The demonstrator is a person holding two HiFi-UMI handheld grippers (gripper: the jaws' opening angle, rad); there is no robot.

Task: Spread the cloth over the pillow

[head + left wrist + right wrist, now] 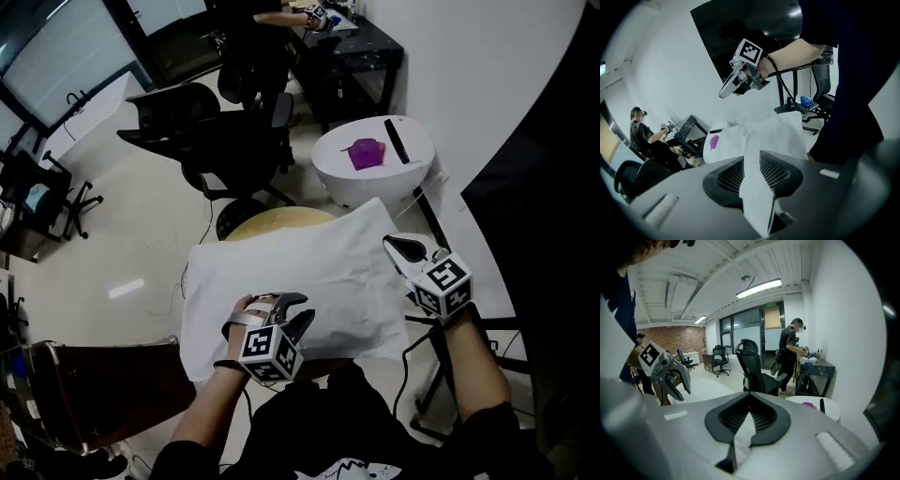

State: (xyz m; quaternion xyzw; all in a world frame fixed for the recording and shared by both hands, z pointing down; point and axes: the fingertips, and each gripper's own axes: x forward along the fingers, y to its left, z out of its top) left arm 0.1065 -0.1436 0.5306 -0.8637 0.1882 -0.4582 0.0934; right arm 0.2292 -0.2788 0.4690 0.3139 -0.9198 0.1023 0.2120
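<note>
Aloft, left tool point(298, 307), right tool point(398, 246), gripping cloth point(309, 267)

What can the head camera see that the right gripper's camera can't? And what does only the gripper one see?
Only the head view shows the round wooden table peeking out past the white cloth, and the right gripper from outside. Only the right gripper view shows the ceiling lamp, the brick wall and, close up, its own jaws shut on the cloth. Both show the left gripper, the white round table with a purple thing on it, a black office chair and a person at a black desk.
</note>
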